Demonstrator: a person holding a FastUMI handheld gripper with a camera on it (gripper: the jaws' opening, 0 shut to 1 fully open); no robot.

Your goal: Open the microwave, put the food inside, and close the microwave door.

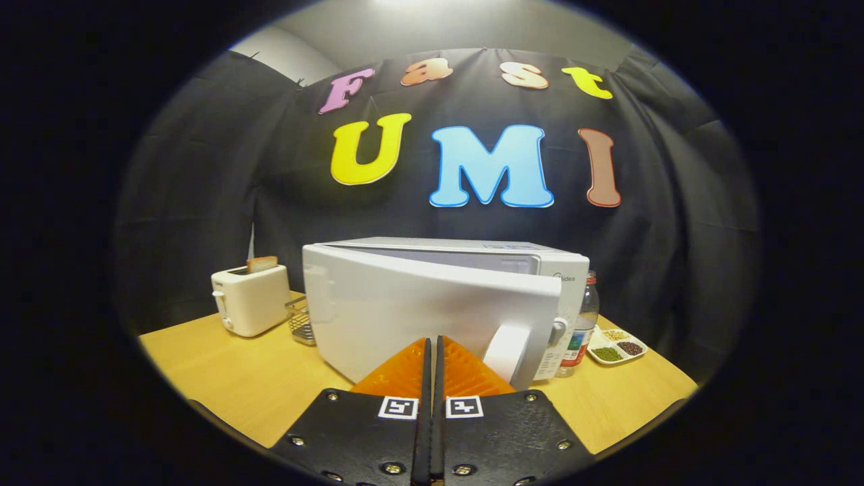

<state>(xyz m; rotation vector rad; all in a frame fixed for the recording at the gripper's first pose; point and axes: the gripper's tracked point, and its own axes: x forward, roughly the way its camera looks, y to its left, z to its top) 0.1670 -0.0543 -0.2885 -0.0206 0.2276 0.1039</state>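
Observation:
A white microwave (540, 260) stands on the wooden table (223, 378) straight ahead of me. Its door (405, 310) is partly swung out, leaving a gap along the top between door and body. The door's handle (507, 352) is at its right end, just right of my fingertips. My gripper (432, 341) is shut, its two fingers pressed together with nothing between them, the tips right up against the lower front of the door. I cannot tell whether they touch it. The inside of the microwave is hidden by the door.
A white toaster (250, 299) with a slice of bread (262, 263) in it stands left of the microwave, with a wire basket (302, 321) between them. Right of the microwave are a plastic bottle (582, 324) and a small divided dish of beans (617, 345).

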